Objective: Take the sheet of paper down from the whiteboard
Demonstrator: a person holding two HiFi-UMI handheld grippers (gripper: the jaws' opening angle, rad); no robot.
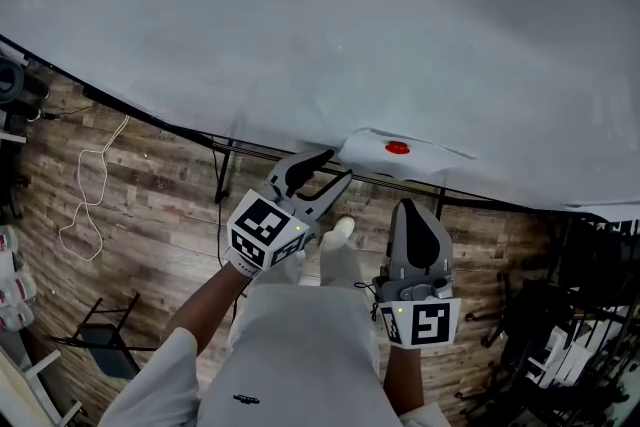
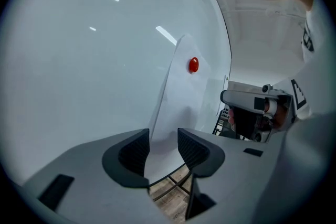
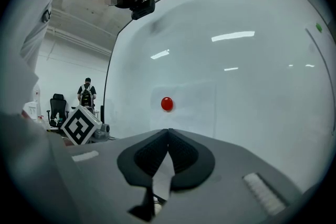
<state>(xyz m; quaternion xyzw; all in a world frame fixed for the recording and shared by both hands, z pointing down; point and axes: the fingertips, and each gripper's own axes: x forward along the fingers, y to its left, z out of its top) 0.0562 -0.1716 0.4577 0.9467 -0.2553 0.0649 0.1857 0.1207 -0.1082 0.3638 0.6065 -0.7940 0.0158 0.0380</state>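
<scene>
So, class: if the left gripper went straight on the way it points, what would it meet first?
Likely the sheet of paper: its edge stands between the open jaws of the left gripper, with the whiteboard behind.

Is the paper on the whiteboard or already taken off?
On. The red magnet pins the paper to the whiteboard; one edge stands off the board.

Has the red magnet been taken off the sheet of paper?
No, the red magnet sits on the sheet of paper, pinning it to the whiteboard.
</scene>
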